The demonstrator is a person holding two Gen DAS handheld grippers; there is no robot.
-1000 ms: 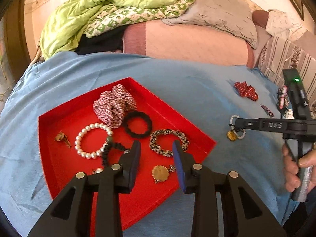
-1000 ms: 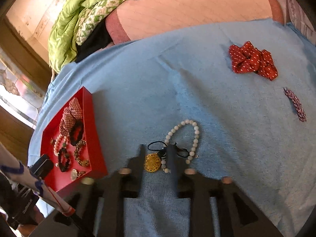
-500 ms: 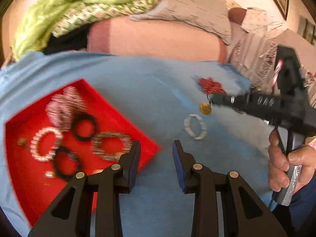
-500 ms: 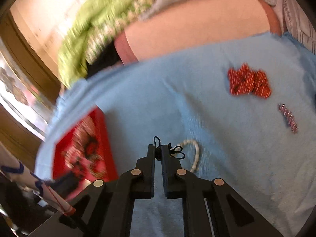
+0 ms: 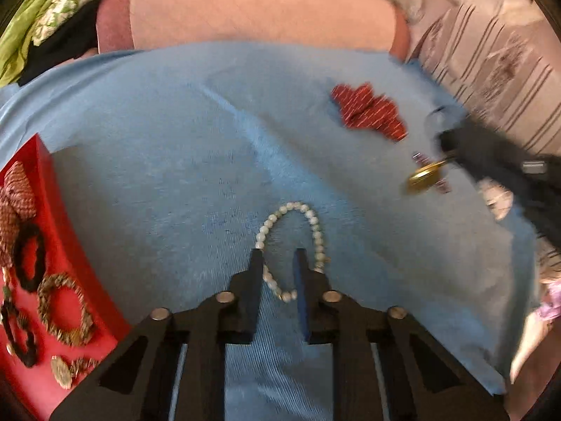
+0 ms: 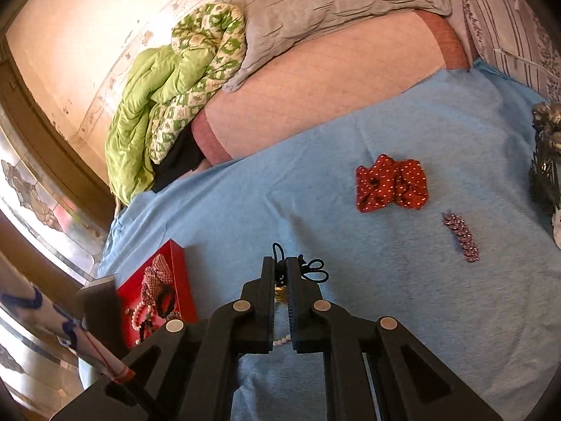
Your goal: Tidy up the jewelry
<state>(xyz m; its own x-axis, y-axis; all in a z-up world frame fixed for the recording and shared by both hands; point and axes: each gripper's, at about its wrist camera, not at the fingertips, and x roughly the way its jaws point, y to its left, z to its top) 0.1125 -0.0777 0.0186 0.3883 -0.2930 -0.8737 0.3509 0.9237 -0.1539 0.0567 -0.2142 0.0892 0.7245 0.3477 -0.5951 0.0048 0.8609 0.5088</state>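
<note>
Sunlit bed point(image 6: 326, 80), cream wall point(image 6: 80, 35), green quilt point(image 6: 147, 105).

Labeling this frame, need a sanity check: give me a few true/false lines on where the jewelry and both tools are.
1. The right tool is shut on the gold pendant's cord. True.
2. The pearl bracelet lies in the red tray. False: it lies on the blue cloth, at the left tool.
3. The left tool is open. True.
4. The red dotted scrunchie is in the tray. False: it is on the cloth.
</note>
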